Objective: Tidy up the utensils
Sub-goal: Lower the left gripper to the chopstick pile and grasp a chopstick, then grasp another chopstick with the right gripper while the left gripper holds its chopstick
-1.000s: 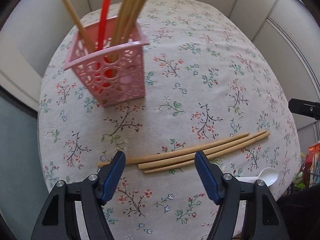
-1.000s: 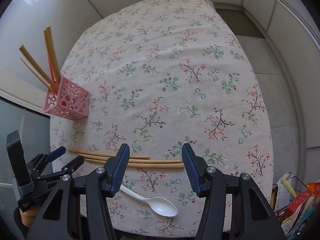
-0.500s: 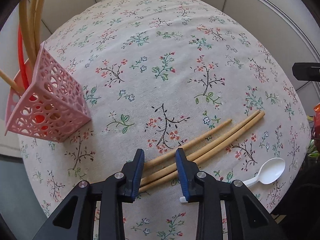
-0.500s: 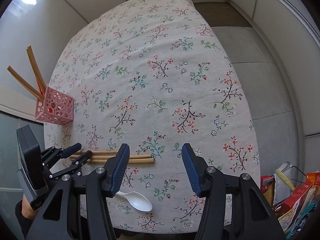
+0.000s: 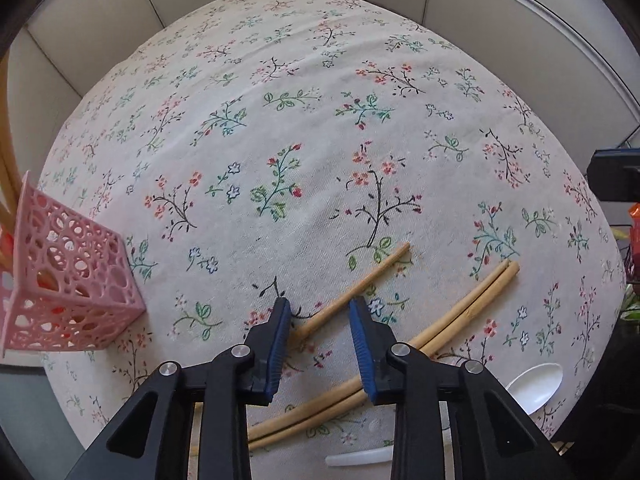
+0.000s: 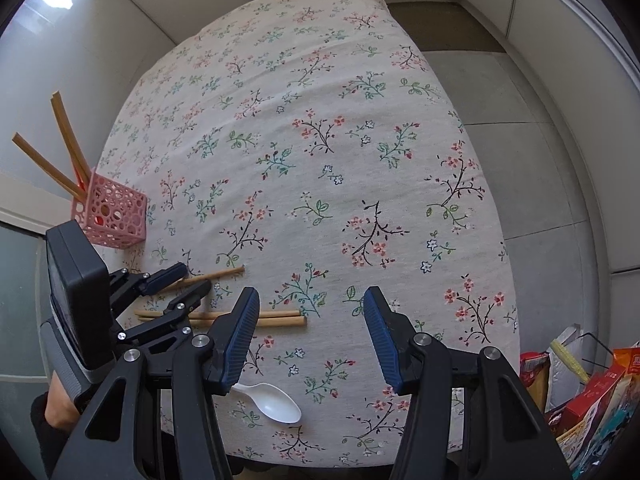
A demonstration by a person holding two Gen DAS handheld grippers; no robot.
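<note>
Chopstick [image 5: 352, 286] between left claw [image 5: 320, 316] tips

Three loose chopsticks lie on the cloth [image 5: 320, 128] to the right of the one pink basket [image 5: 72, 284]: a single chopstick [image 5: 360, 284] nearest it, and a touching pair [image 5: 460, 312] beyond. One white spoon [image 5: 534, 386] lies farthest from the basket. At least two more sticks [image 6: 60, 152] and one red utensil [image 6: 82, 184] stand in the basket; others may be hidden. Two grippers.

Utensil basket [image 5: 68, 280] stands far left on the tablecloth [image 5: 320, 140]; chopsticks [image 5: 460, 316] lie right; spoon [image 5: 532, 388] nearest.
</note>
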